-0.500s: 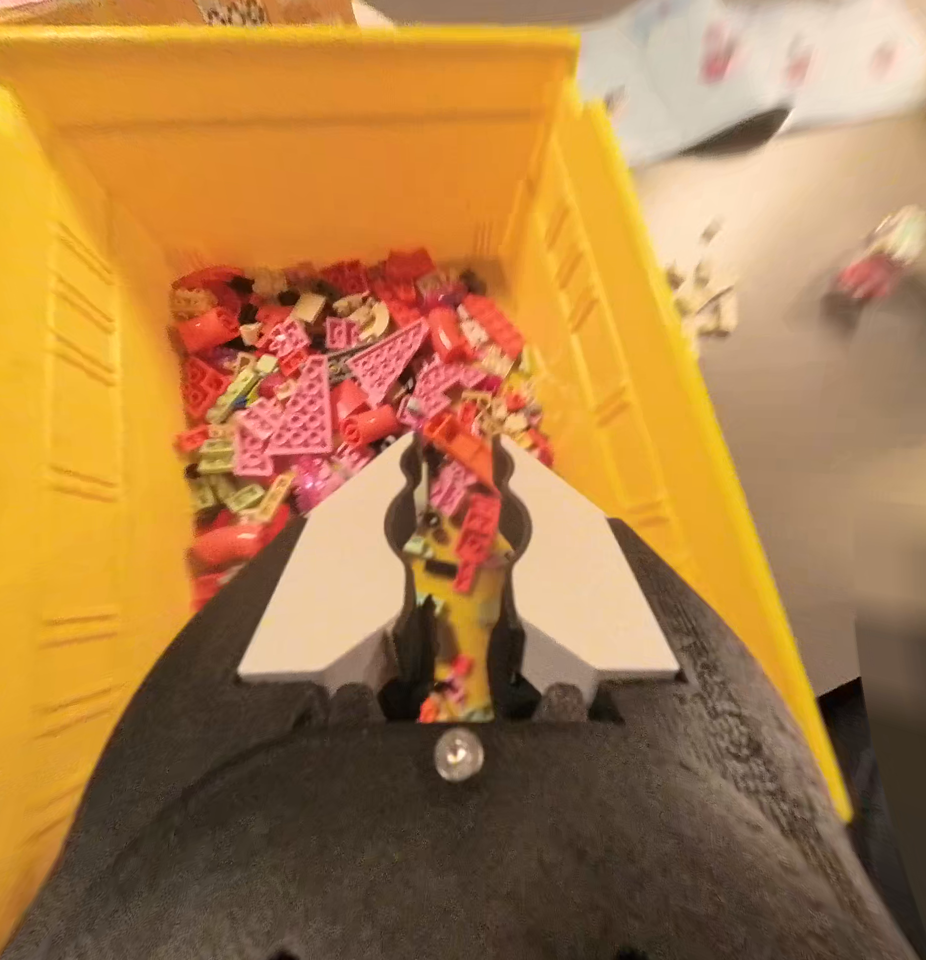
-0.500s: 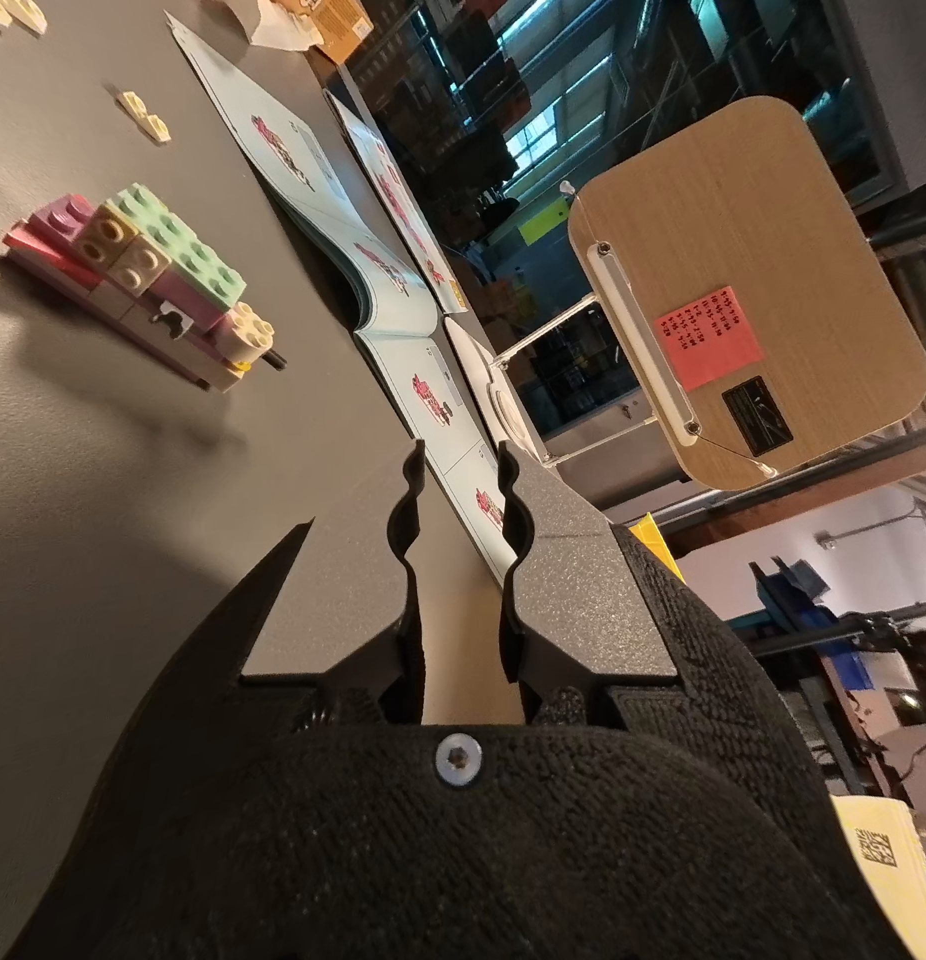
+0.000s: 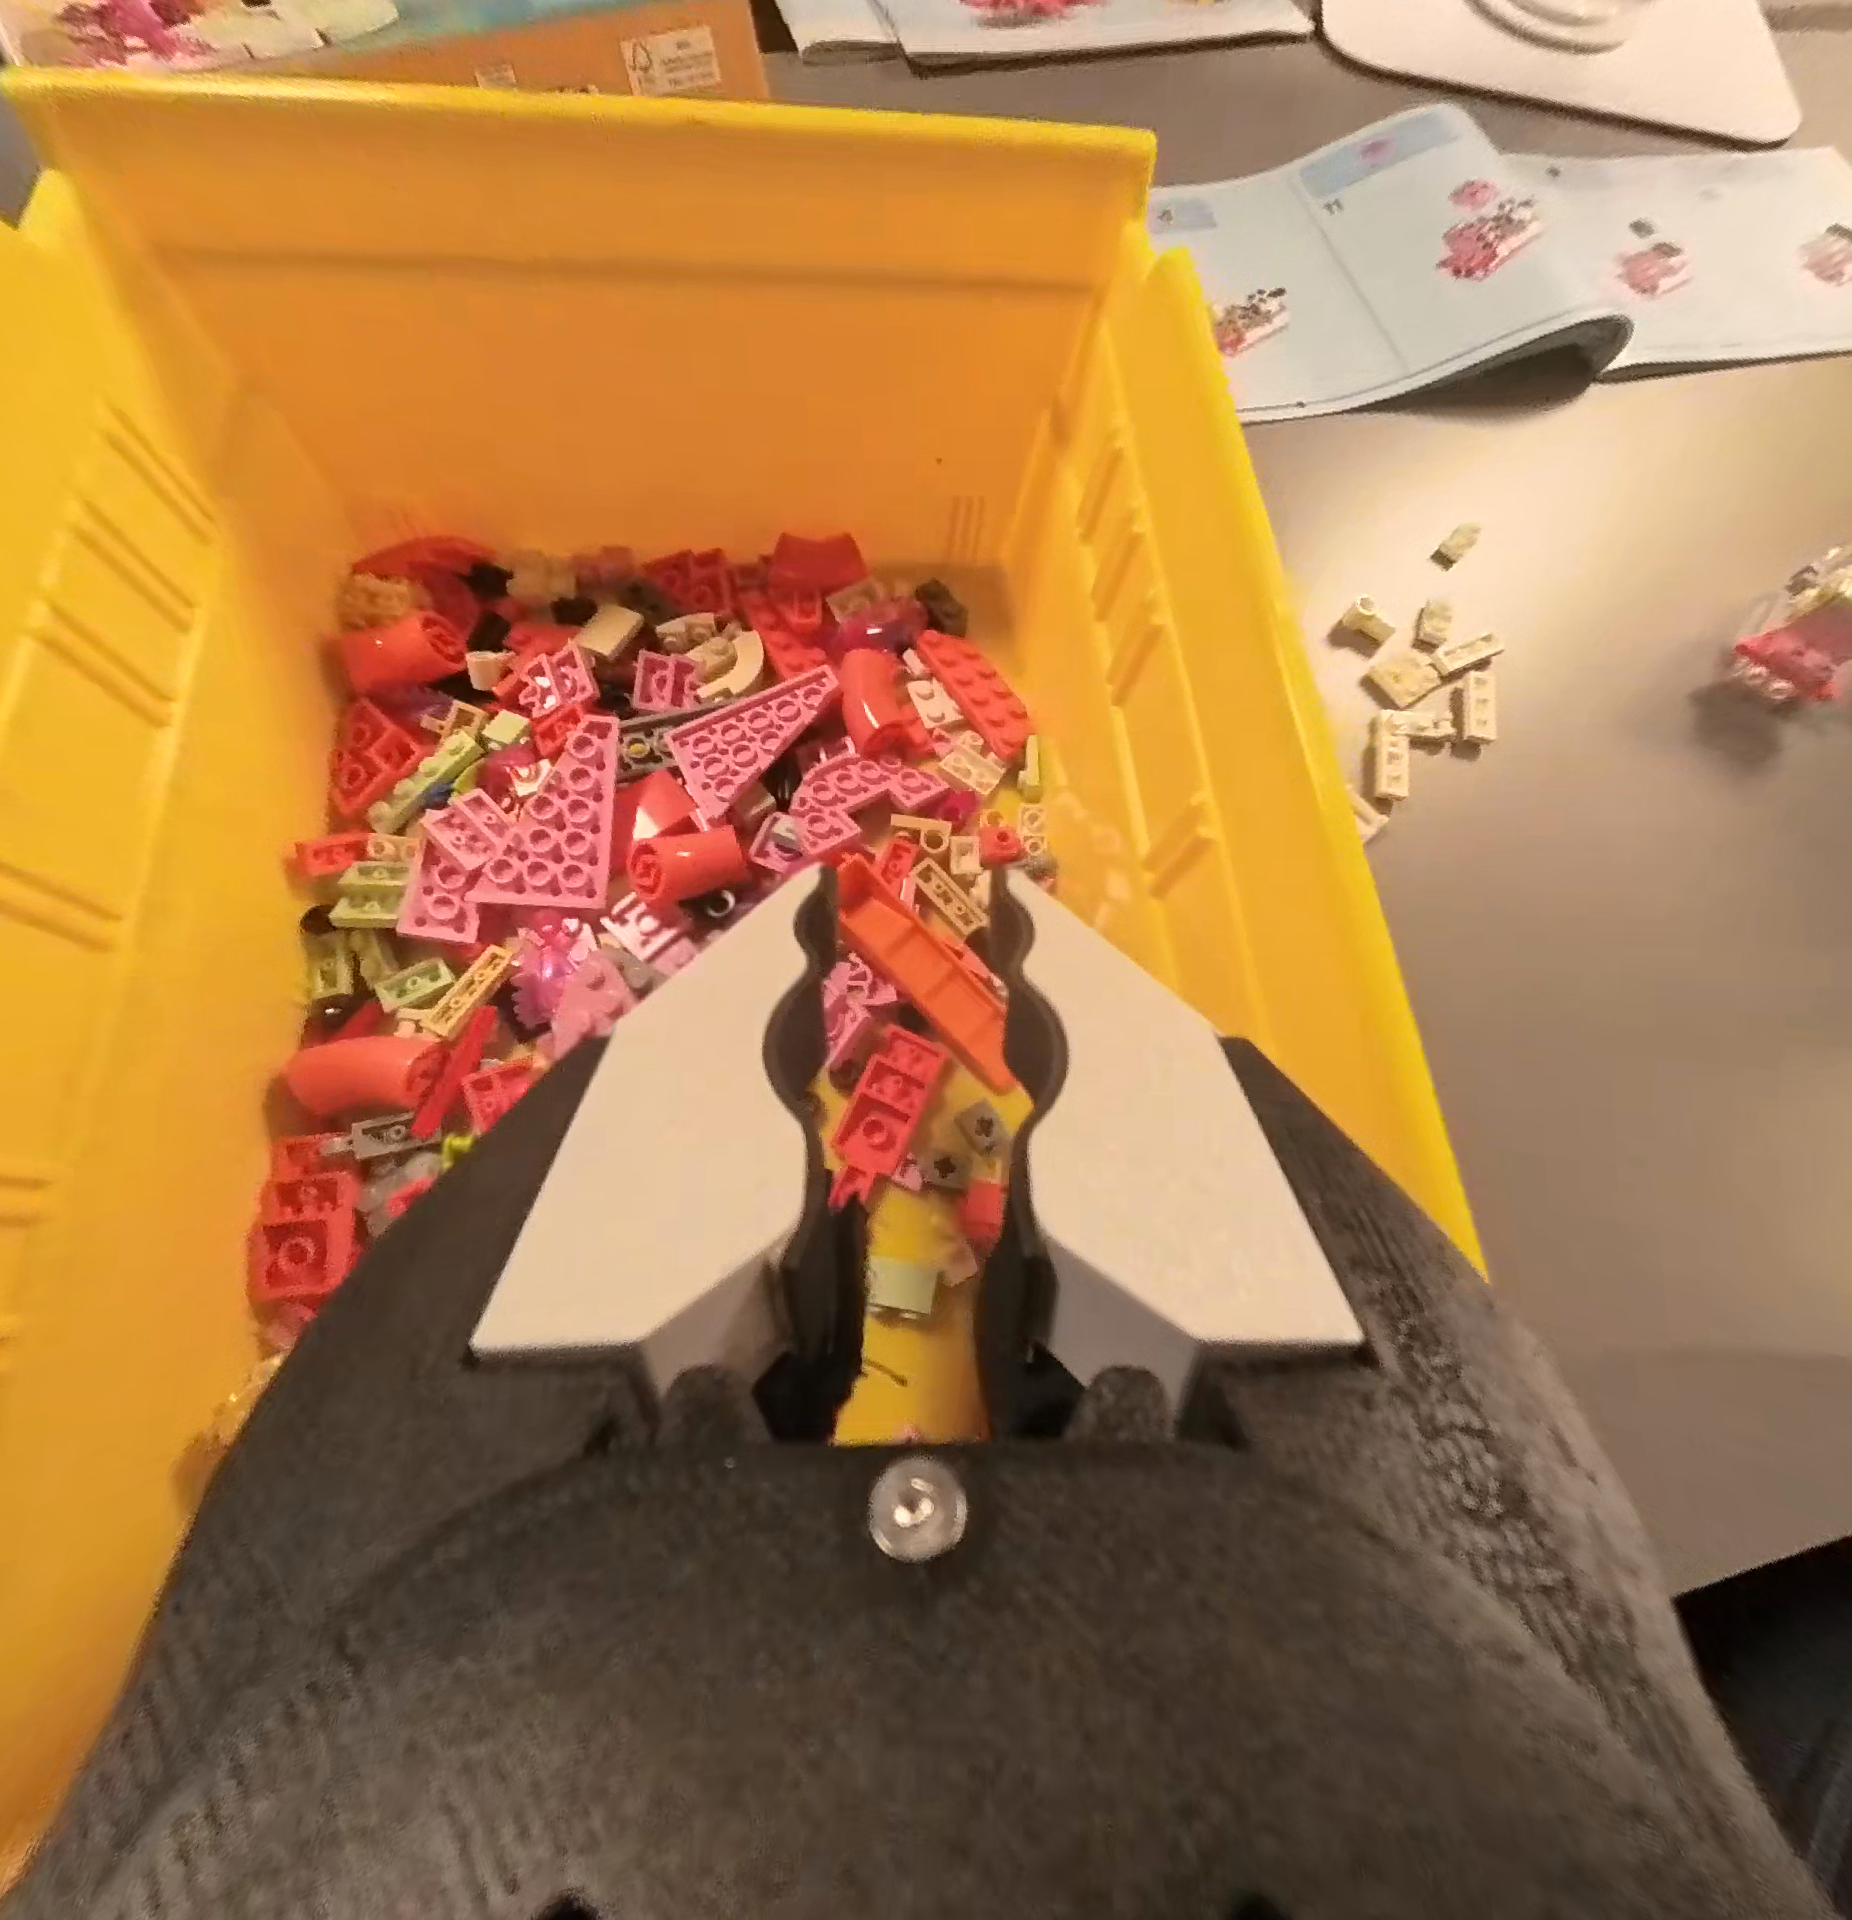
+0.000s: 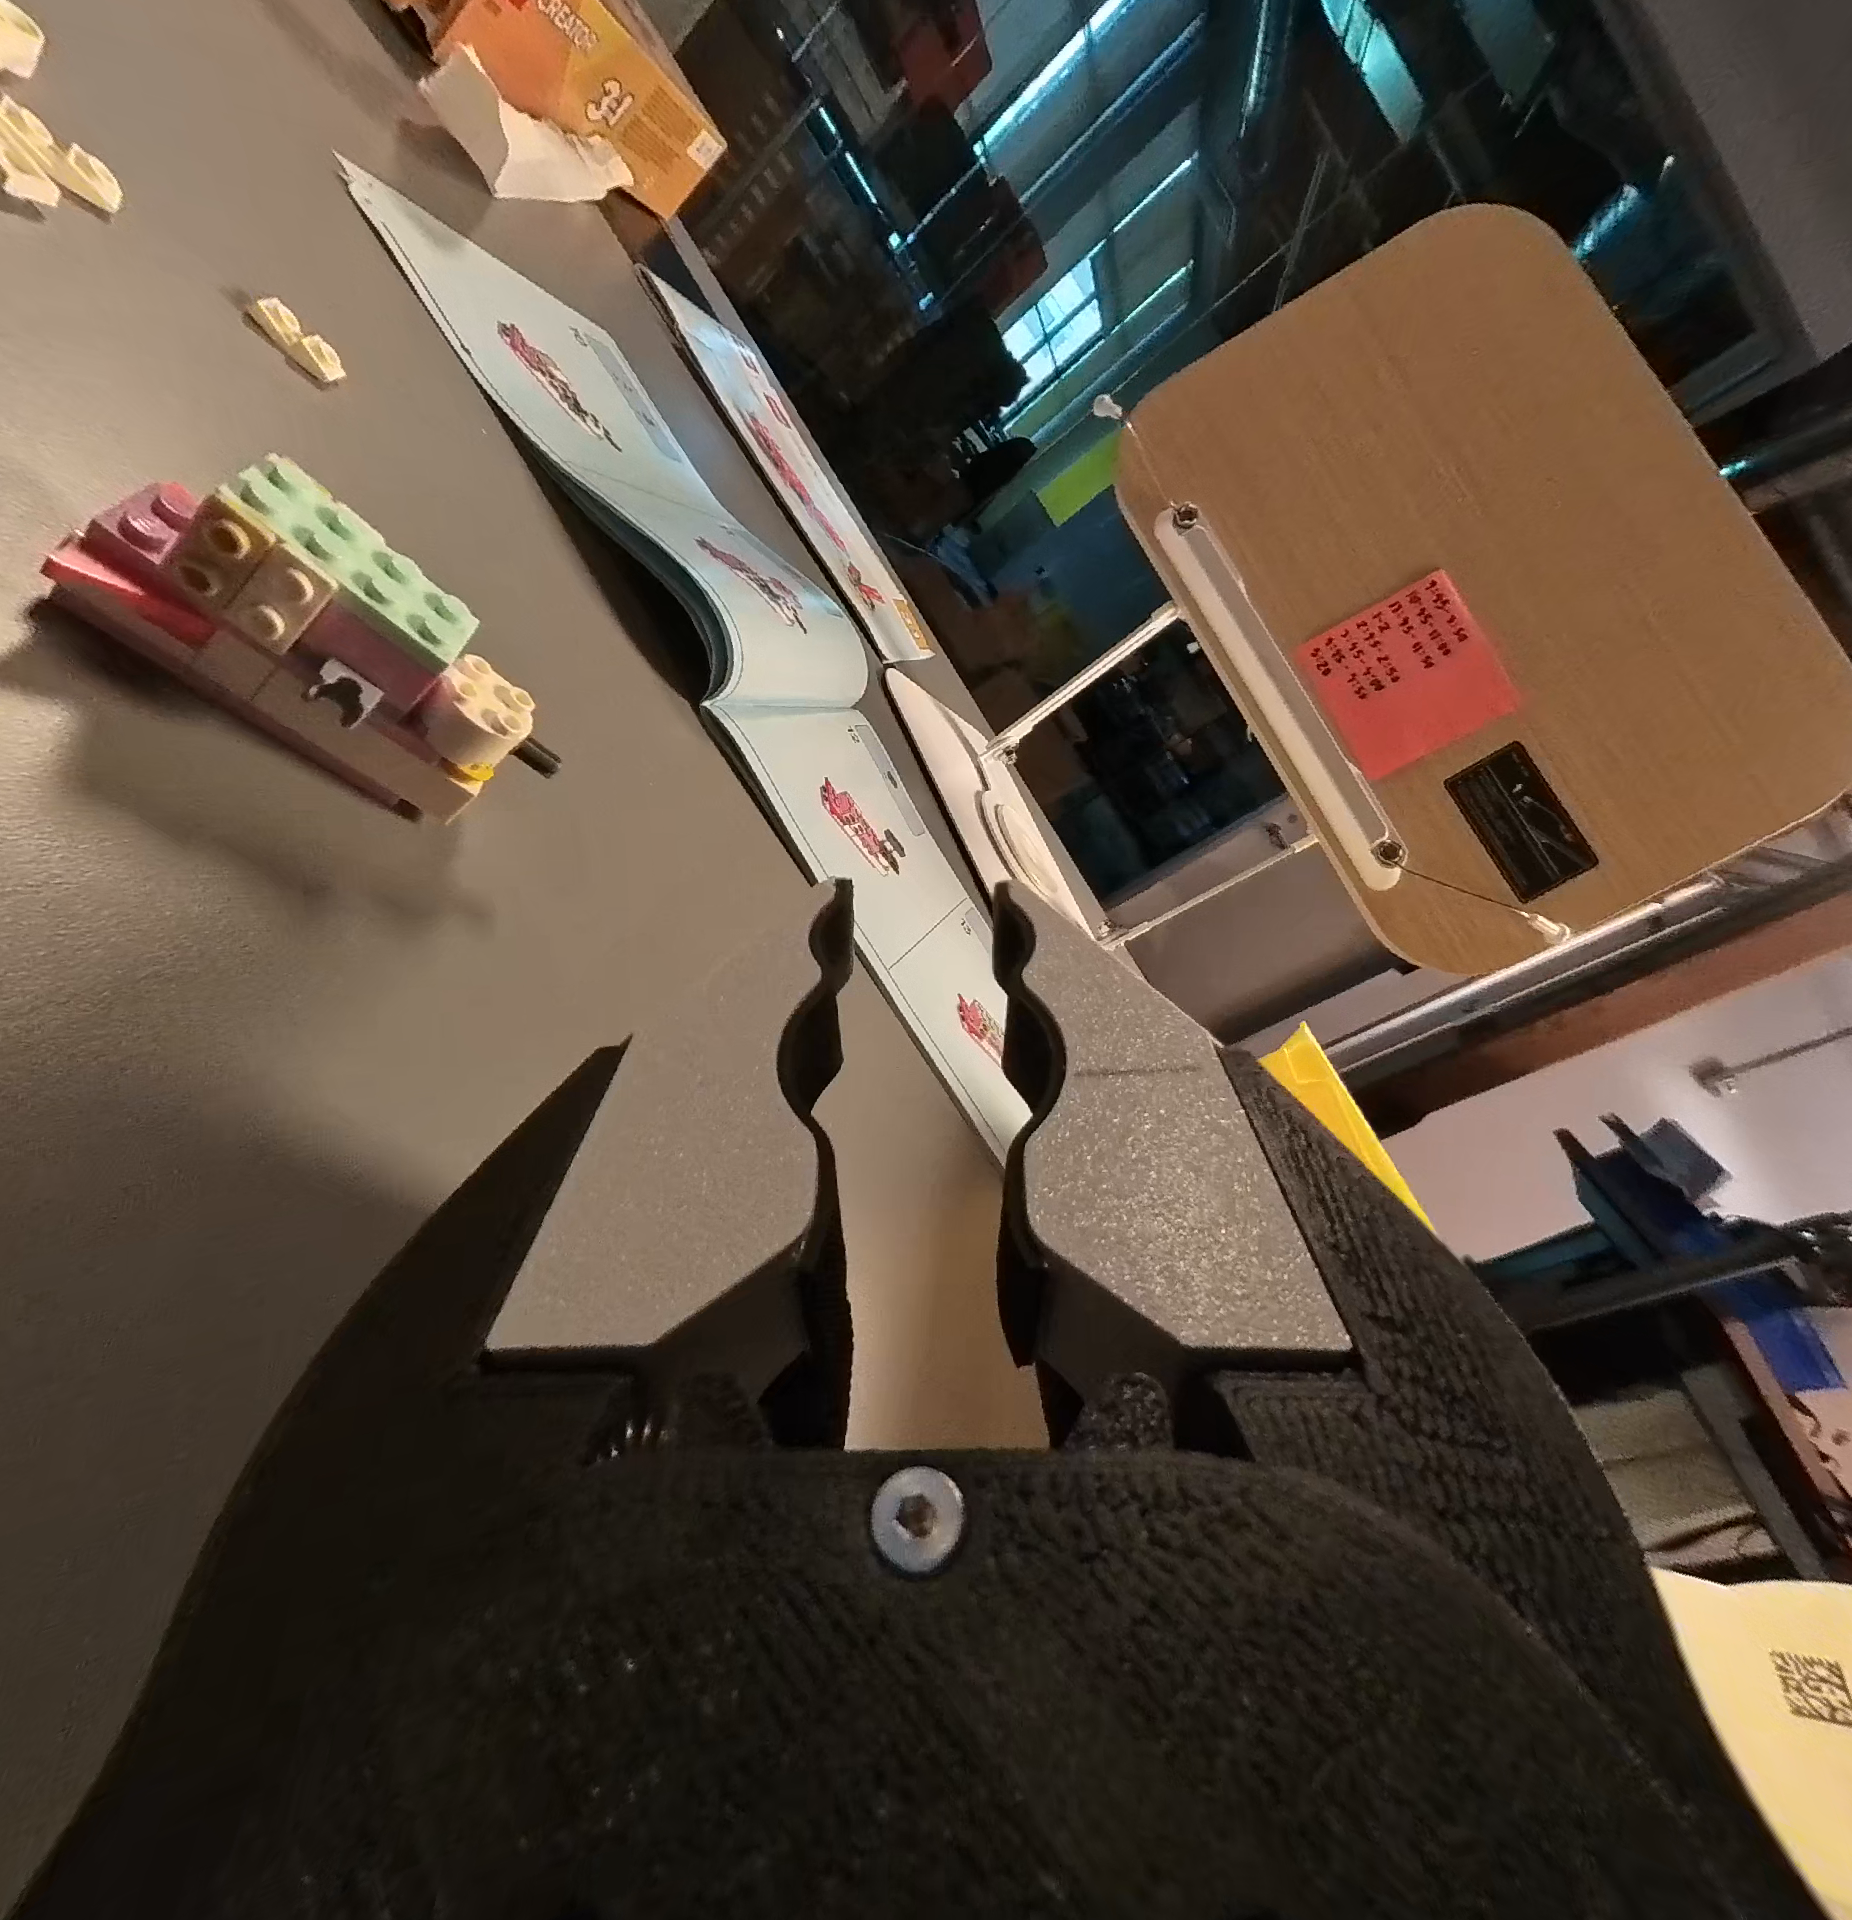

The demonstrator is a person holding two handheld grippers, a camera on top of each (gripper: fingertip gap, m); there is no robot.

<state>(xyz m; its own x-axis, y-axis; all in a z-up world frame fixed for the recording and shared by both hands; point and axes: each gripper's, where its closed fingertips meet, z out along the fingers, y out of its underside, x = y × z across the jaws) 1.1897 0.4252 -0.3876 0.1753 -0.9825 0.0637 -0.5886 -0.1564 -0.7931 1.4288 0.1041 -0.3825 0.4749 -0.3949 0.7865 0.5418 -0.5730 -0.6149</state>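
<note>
Hovering over a yellow plastic bin (image 3: 631,343), the left tool (image 3: 914,883) points down at a heap of toy building bricks (image 3: 631,810), mostly pink and red with some pale green and cream; its grey-faced fingers (image 3: 693,1091) stand a little apart, and an orange sloped piece (image 3: 917,961) lies slantwise between them; whether the pads press on it I cannot tell, for it may simply lie on the heap below; pink wedge plates (image 3: 558,821) and a red cylinder (image 3: 683,862) sit just left of the tips; outside the bin, on the dark worktop (image 3: 1628,1039), a scatter of cream pieces (image 3: 1421,686) lies near a blurred small model (image 3: 1815,634), with an open instruction booklet (image 3: 1473,260) farther back; the right tool (image 4: 922,899) is tipped sideways low above the same worktop (image 4: 278,1039), its black fingers (image 4: 1098,1039) spread with nothing between them; the booklet's open pages (image 4: 797,748) lie beyond its tips; a partly built brick model (image 4: 309,613) with a mint green top stands well off to the left, a few cream pieces (image 4: 298,343) beyond it, and an orange cardboard box (image 4: 610,114) at the far edge
</note>
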